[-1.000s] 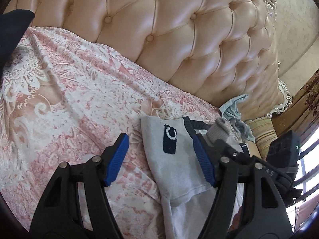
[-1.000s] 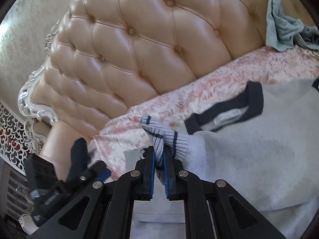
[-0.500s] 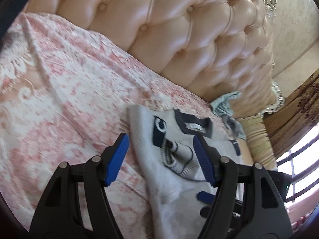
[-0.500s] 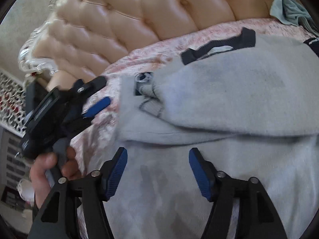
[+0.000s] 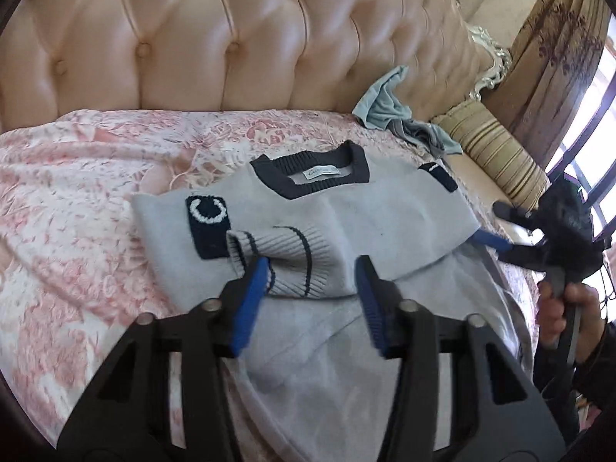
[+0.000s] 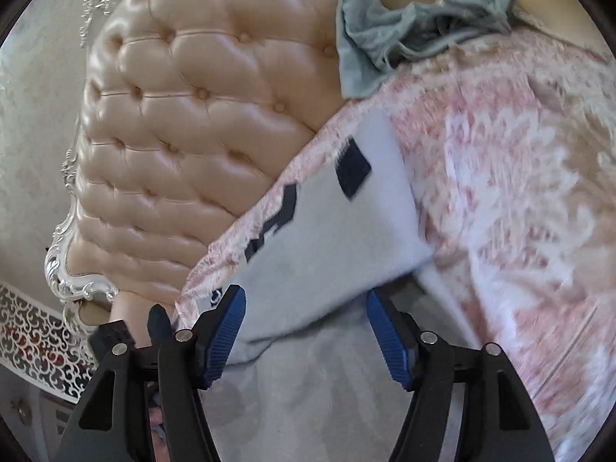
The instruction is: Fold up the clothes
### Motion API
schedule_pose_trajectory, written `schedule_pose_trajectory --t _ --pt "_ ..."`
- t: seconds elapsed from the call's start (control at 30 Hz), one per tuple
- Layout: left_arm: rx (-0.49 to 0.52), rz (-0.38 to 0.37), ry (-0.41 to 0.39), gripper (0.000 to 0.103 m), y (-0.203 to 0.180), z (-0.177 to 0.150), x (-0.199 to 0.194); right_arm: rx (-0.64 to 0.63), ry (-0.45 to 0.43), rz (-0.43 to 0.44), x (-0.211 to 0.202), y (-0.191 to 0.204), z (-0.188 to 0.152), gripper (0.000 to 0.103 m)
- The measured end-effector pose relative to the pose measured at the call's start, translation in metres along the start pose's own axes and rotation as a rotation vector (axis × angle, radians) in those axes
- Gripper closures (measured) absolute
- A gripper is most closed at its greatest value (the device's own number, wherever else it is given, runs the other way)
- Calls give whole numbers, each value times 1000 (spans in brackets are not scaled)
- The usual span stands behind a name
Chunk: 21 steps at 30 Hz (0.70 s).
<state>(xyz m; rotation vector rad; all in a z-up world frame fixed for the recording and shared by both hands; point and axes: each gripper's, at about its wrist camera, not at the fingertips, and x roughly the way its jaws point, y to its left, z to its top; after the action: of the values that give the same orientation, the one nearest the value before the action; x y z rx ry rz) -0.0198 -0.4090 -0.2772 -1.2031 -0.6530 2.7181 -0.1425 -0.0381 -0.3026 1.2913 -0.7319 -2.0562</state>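
Observation:
A grey sweater point(image 5: 385, 215) with a navy collar point(image 5: 308, 177) lies flat on the pink floral bedspread point(image 5: 77, 192). One sleeve is folded across its chest, and the striped cuff point(image 5: 292, 258) rests beside a navy patch point(image 5: 208, 223). My left gripper point(image 5: 312, 288) hovers open just above the cuff, holding nothing. My right gripper point(image 6: 304, 331) is open over the sweater point(image 6: 327, 231) near its right edge. It also shows in the left wrist view as the right gripper point(image 5: 539, 246), held by a hand point(image 5: 569, 312).
A tufted beige headboard point(image 5: 231, 38) stands behind the bed. Crumpled blue-grey clothes point(image 5: 400, 115) lie against it at the right, next to a striped pillow point(image 5: 496, 154). Curtains and a window point(image 5: 593, 107) are at the far right.
The right gripper let go of the striped cuff, opened, and moved right across the sweater. The sleeve now lies folded across the chest. The left gripper swung over the cuff.

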Motion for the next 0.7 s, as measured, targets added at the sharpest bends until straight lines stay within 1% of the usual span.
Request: schedule_pose_trajectory --t 0.07,0.13,0.23,0.3,0.37,0.43,0.5,0.6,0.67,0.7 --pt "5 4 8 54 1 3 5 -34 26 12 7 11 6 30" --pt "-19 44 26 54 7 3 11 -52 61 24 18 21 12 30" --pt "-42 37 30 54 15 0 6 -72 100 66 31 45 17 30" --pt "-51 11 29 54 18 0 6 -126 114 98 37 71 18 30" --pt "-53 3 44 54 17 0 9 -178 128 94 44 92 16 30" --pt "-56 -4 59 54 16 -1 13 -211 151 112 51 108 15 30" --pt "-59 -12 74 54 15 -1 17 -220 206 149 69 118 14 28" --pt "-75 -5 98 54 15 -2 24 -189 340 203 117 126 16 28" --pt "-99 -16 107 54 19 -3 26 -165 432 203 151 127 13 28" --pt "-111 -25 112 54 21 -3 26 -153 458 198 162 125 11 28"
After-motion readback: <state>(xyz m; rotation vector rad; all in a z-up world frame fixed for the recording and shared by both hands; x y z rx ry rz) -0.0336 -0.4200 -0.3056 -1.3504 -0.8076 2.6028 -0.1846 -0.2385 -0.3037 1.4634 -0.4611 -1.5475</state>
